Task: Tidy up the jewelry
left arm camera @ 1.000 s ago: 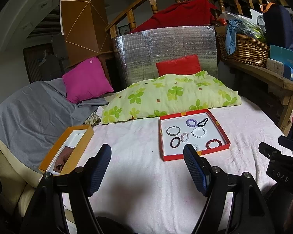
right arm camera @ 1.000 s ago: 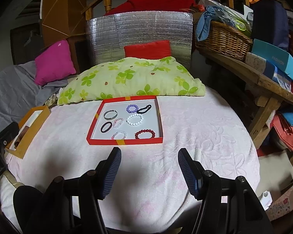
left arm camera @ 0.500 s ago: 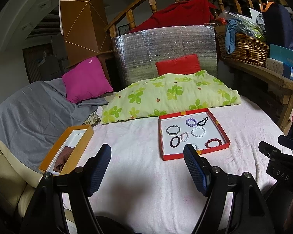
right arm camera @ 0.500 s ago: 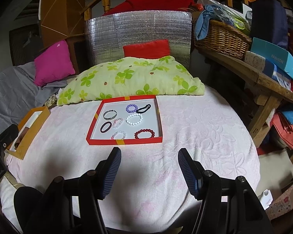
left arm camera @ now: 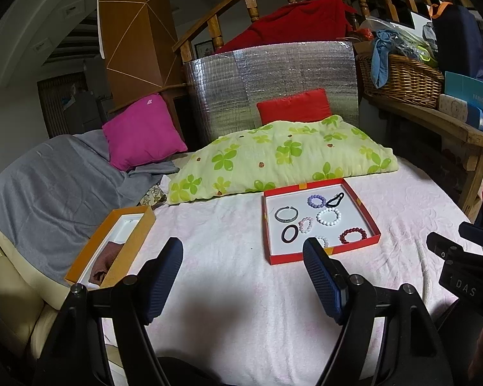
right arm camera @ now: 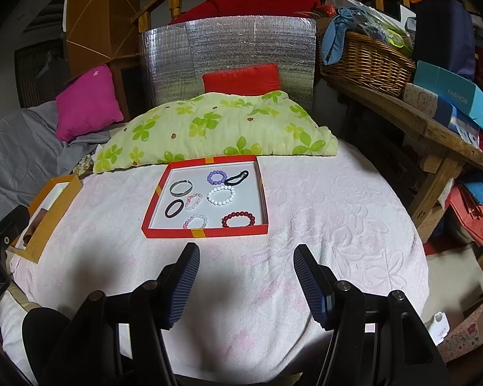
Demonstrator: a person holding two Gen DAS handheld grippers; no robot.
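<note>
Both grippers are sitting with jaws spread wide and nothing between them: the left gripper and the right gripper hover low over the pale pink textured blanket covering the round table.

Just ahead is the shallow red cardboard tray with a white floor, and all the jewelry I can see lies in it, spaced apart: a grey open bangle, a purple beaded bracelet, a black hair tie, a white pearl bracelet, a dark oval band, two small pink beaded bracelets and a dark red beaded bracelet.

Honestly this fits either a laid-out finish or a sorting tray waiting to be emptied (can't call it from one look). Off to the left, an orange open box holds something brownish I can't make out.

Nothing blocks the tray. A green clover-print pillow sits right behind it, and the wooden bench with its wicker basket stands well to the right.
</note>
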